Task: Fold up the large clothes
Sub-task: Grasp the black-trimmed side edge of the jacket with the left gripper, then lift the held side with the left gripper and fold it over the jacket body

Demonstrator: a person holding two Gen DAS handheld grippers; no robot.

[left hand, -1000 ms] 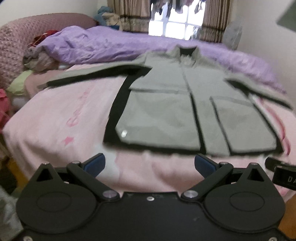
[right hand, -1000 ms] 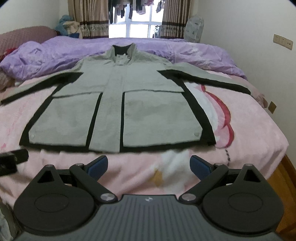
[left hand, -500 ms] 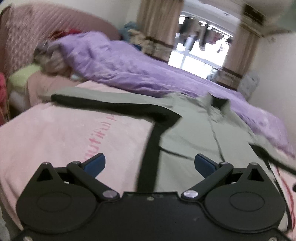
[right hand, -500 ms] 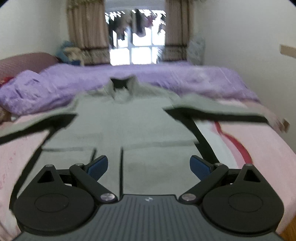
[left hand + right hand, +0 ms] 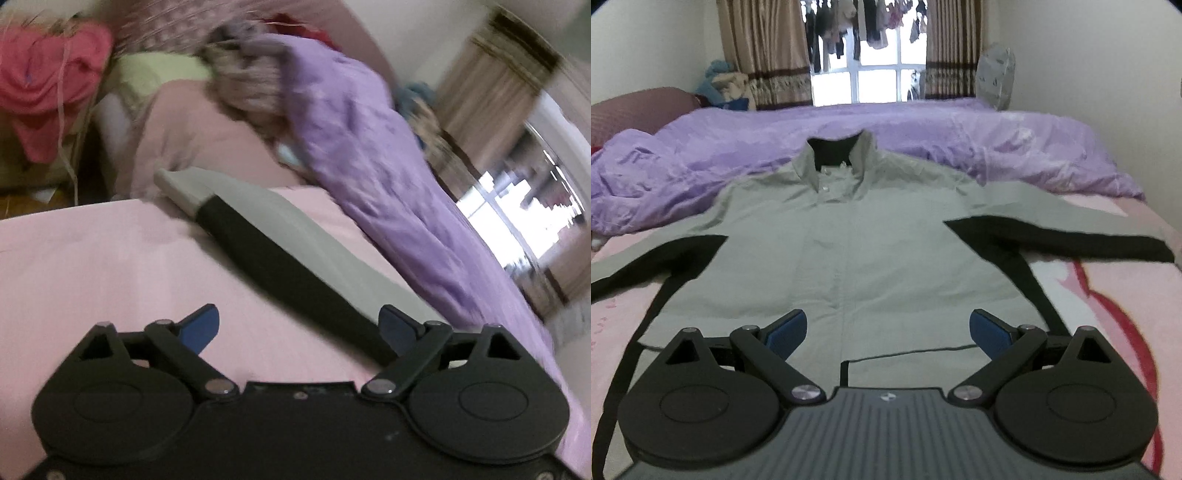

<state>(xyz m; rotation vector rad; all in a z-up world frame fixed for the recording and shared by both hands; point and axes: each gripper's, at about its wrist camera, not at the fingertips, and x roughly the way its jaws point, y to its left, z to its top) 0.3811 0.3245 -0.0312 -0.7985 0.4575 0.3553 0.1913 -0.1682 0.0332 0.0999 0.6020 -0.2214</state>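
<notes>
A grey jacket with black trim [image 5: 871,243] lies flat and face up on the pink bedsheet [image 5: 1108,302], collar away from me, both sleeves spread out sideways. My right gripper [image 5: 888,330] is open and empty, low over the jacket's chest. In the left wrist view the jacket's left sleeve [image 5: 280,236] runs across the sheet [image 5: 92,258], grey cuff at the far left. My left gripper [image 5: 299,326] is open and empty, just above the sheet beside the sleeve's black underside.
A rumpled purple duvet [image 5: 923,140] lies along the far side of the bed, right behind the collar and the sleeve [image 5: 369,140]. Pillows and piled clothes [image 5: 55,81] sit past the cuff. A window with curtains [image 5: 871,55] is behind.
Both grippers moved forward from the bed's foot over the jacket. The left one swung left toward the left sleeve; the right one advanced from the hem to the chest. Both stayed open.
</notes>
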